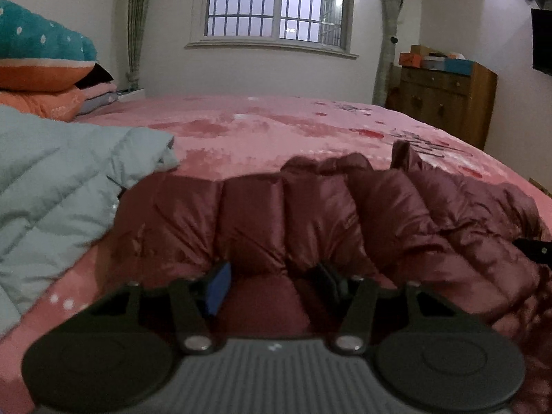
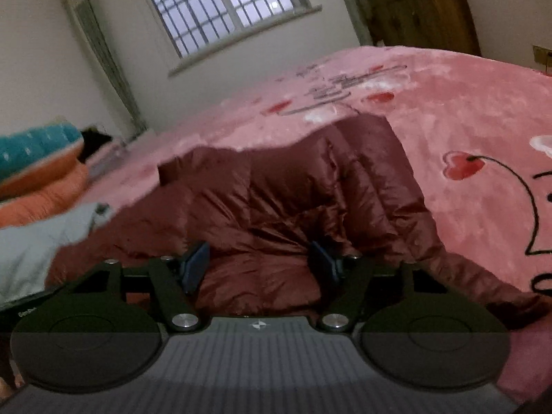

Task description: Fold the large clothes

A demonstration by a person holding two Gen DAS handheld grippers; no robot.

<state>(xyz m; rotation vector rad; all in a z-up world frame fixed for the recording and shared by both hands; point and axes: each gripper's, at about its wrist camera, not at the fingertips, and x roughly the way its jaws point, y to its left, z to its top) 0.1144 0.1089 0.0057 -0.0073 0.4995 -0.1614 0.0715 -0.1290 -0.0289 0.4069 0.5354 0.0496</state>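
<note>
Pink bed (image 1: 276,131): maroon jacket (image 1: 310,214) between tool (image 1: 274,281) fingers.

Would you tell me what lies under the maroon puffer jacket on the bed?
The maroon puffer jacket lies on the pink blanket. At its left edge a pale blue jacket overlaps it. Whatever is beneath the jacket's middle is covered.

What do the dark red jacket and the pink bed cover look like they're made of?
Jacket: likely a slick synthetic shell with puffy filling; it shines and bulges in stitched panels. Bed cover: probably plush fleece; matte, soft nap with printed red hearts.
</note>
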